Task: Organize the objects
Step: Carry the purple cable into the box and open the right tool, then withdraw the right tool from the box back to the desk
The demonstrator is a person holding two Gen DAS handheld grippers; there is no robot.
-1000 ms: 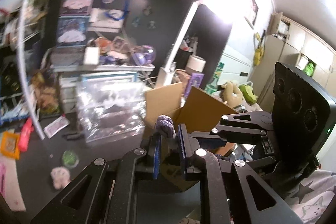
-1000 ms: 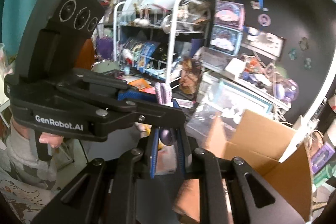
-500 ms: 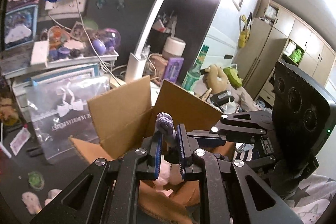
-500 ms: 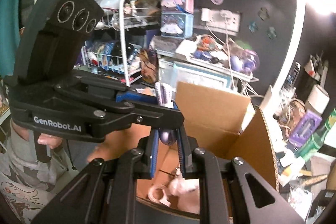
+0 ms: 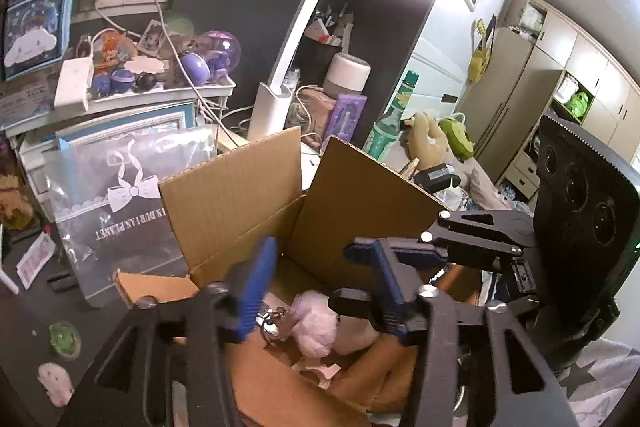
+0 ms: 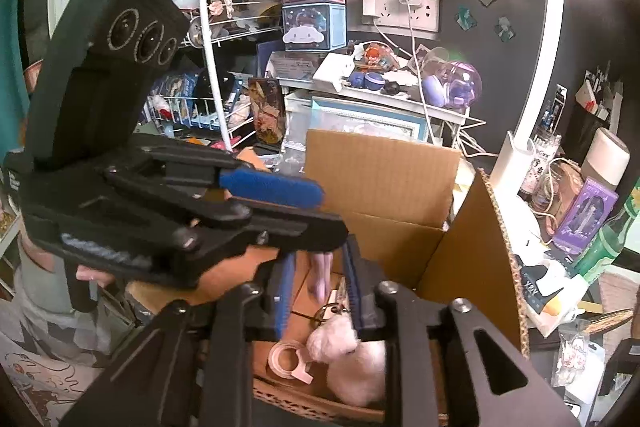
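An open cardboard box (image 5: 256, 195) (image 6: 384, 179) stands below both grippers. Inside lie a pink plush toy (image 5: 316, 327) (image 6: 352, 359), a keyring (image 5: 272, 323) and a pink tape dispenser (image 6: 288, 359). My left gripper (image 5: 320, 283) is open over the box, nothing between its blue pads. My right gripper (image 6: 320, 287) is open too. A blurred purple object (image 6: 320, 275) shows between the right gripper's pads, apparently dropping into the box. The left gripper's body also shows in the right wrist view (image 6: 160, 211).
A clear plastic bag with a white bow print (image 5: 128, 199) stands left of the box. Behind are a white shelf with purple toys (image 5: 160, 91), a white lamp (image 5: 276, 99), a green bottle (image 5: 388, 131) and a wire rack (image 6: 212, 67).
Both grippers held a purple knitted object between shut pads over the box. Now both have opened and the object has dropped from the left gripper's pads.
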